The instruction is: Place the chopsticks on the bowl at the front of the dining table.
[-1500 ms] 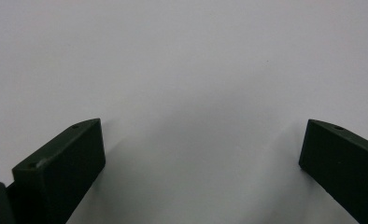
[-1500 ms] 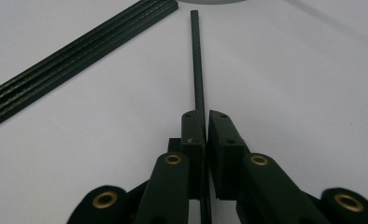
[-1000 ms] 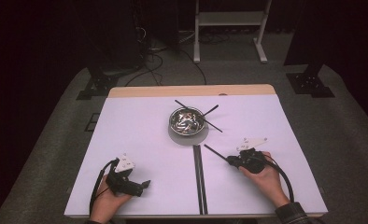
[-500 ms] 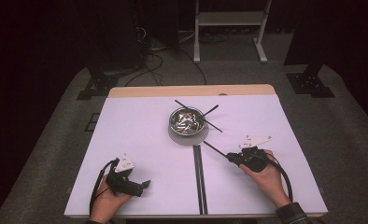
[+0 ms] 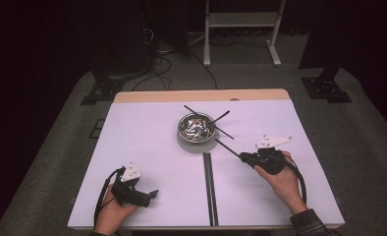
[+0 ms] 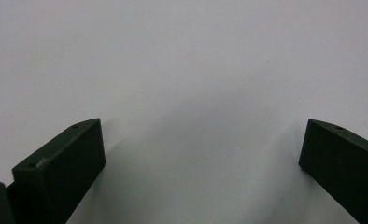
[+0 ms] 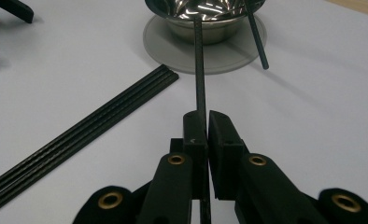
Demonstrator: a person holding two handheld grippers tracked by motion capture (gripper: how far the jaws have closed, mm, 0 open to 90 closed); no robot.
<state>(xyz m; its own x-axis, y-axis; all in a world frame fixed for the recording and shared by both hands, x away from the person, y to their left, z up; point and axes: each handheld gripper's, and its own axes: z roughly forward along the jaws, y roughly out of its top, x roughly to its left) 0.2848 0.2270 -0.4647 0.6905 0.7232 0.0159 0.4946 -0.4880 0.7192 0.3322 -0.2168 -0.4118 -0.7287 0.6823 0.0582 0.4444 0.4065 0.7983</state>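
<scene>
High view: we see the right hand-held gripper (image 5: 241, 156) clenched on a thin black rod (image 5: 227, 148), its jaws pointing up and left toward the steel bowl (image 5: 196, 127); the rod's far tip lies near the bowl's grey base disc (image 5: 197, 146), the right hand (image 5: 280, 174) wrapped round the gripper body with the forearm coming in from the bottom edge. We can read no brand, label or writing anywhere (the grey plates on the grippers are too small to tell). In the right gripper view the jaws press together on the rod (image 7: 200, 74), which runs straight ahead to the bowl (image 7: 205, 16); another rod (image 7: 257, 35) leans on the bowl's rim; a bundle of rods (image 7: 84, 133) lies flat on the white bench (image 7: 313, 107). The left hand-held gripper (image 5: 152, 195) rests low on the bench, jaws released and wide apart.
</scene>
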